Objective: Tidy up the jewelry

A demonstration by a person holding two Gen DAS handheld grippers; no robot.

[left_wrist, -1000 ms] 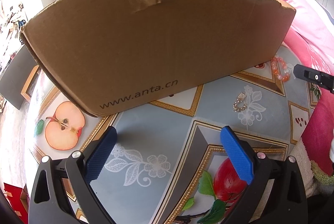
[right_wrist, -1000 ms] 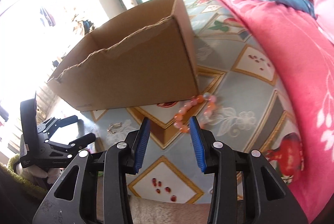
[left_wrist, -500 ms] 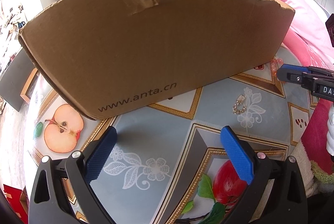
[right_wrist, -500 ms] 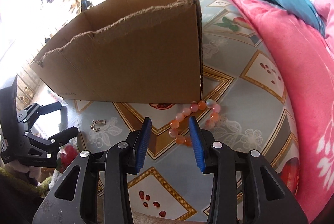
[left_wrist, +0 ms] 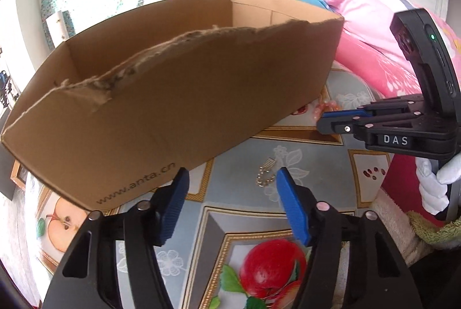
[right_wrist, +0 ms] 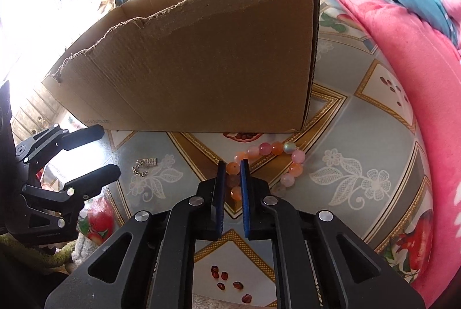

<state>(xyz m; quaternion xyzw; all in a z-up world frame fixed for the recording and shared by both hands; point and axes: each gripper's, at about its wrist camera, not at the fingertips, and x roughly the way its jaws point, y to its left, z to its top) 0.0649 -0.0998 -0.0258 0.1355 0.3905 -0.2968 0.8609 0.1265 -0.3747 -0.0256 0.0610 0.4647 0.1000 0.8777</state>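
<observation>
Patterned fruit-print tablecloth [right_wrist: 357, 136] covers the work surface, pink bedding behind. Right gripper [right_wrist: 232, 173] is closing its jaws on the near-left side of the bead bracelet [right_wrist: 276, 162]; an orange bead sits between the blue pads [right_wrist: 245, 193], which look to touch it. Rest of the loop trails away to the right and back toward the cardboard box [right_wrist: 201, 58], lying flat just in front of the box's corner. Left gripper [left_wrist: 230, 188] is closing too, nothing between its jaws. Small metal clasp chain [left_wrist: 266, 172] lies just ahead of its fingertips, slightly right of centre, long axis running roughly away from the camera. Left hand is clearly the nearer one to that chain; right gripper is well apart from it. Likely next: lift bracelet up over the box's torn edge.
</observation>
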